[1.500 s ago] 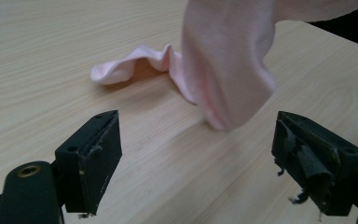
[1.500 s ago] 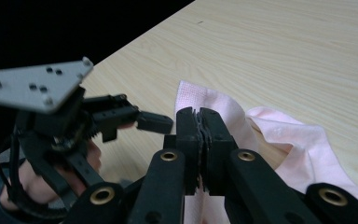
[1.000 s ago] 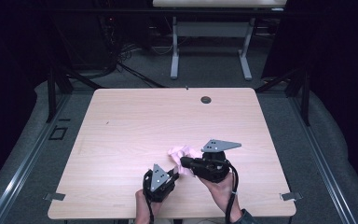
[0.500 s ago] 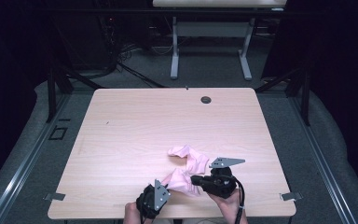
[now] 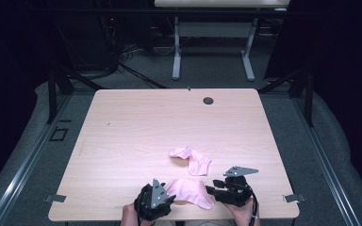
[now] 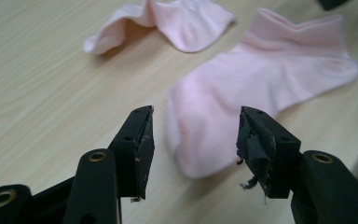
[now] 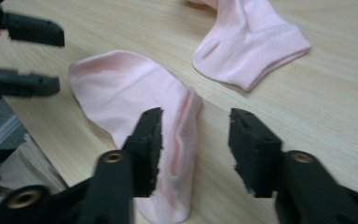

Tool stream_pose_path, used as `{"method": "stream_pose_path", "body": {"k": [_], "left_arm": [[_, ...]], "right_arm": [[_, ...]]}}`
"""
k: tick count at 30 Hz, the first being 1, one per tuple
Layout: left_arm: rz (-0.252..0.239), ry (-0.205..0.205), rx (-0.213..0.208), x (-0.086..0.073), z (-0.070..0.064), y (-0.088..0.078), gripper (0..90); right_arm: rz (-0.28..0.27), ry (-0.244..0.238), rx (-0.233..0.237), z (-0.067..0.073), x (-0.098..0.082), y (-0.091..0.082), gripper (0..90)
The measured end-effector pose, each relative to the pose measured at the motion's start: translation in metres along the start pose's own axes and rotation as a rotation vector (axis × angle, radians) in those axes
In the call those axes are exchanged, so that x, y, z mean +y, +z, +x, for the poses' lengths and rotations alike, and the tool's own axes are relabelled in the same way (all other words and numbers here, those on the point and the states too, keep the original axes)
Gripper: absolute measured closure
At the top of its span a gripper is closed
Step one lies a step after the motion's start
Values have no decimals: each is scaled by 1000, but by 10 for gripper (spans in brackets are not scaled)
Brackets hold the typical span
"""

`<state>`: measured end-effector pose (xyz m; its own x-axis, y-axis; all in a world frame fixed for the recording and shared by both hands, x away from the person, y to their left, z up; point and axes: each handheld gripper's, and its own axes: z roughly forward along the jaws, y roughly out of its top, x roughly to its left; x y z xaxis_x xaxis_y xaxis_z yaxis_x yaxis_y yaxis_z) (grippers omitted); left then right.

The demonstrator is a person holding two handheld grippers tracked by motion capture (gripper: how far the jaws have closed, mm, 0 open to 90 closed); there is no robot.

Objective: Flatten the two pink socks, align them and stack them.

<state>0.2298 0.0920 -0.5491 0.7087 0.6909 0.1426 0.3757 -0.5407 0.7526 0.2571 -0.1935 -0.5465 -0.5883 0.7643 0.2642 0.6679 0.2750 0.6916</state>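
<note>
Near the table's front edge a pink sock [image 5: 189, 192] lies flat, with my two grippers at its ends. My left gripper [image 5: 171, 200] is at its left end and my right gripper [image 5: 210, 190] at its right end. Both have just been opening their jaws. In the left gripper view the gripper [image 6: 193, 140] stands open, and the sock [image 6: 261, 84] has one rounded end in the gap, not pressed. The right gripper [image 7: 193, 144] is also open, and the sock's [image 7: 121, 88] ribbed edge lies beside its left jaw. A second pink sock [image 5: 192, 159] lies crumpled just beyond.
The light wooden table [image 5: 122, 122] has a round cable hole [image 5: 208, 100] near its far edge. The flat sock lies close to the front edge, by the person's hands. Another table's legs [image 5: 212, 37] stand on the floor behind.
The grippers came down and toward the front edge with the sock stretched between them. It now lies flat on the table and both grippers have let go.
</note>
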Motion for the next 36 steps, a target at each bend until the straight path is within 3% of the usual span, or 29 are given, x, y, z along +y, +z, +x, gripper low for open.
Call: {"method": "stream_pose_path", "body": {"k": [2, 5, 7, 10, 12, 17, 23, 30, 33, 36], "left_arm": [[9, -25, 0, 5, 9, 3, 462], [63, -37, -31, 13, 17, 17, 493], [103, -44, -47, 15, 19, 28, 539], [147, -48, -57, 16, 21, 41, 609], [163, -49, -66, 16, 22, 45, 676], [177, -51, -59, 12, 22, 47, 867], [180, -62, -52, 9, 24, 47, 888], [181, -89, -32, 6, 24, 43, 891], [178, -118, -44, 3, 25, 41, 892], [171, -119, -44, 2, 23, 40, 889]], "right_arm": [[-2, -33, -20, 6, 2, -2, 502], [39, -74, -53, 12, 3, 4, 495], [78, -70, -62, 13, 2, 12, 513], [109, -79, -96, 10, 0, 19, 580], [100, -71, -115, 8, -2, 23, 634], [105, -76, -129, 8, -4, 27, 750], [114, -82, -125, 8, -6, 30, 838], [110, -93, -135, 7, -5, 31, 864], [117, -100, -152, 4, -4, 29, 865], [116, -93, -134, 1, -5, 29, 864]]}}
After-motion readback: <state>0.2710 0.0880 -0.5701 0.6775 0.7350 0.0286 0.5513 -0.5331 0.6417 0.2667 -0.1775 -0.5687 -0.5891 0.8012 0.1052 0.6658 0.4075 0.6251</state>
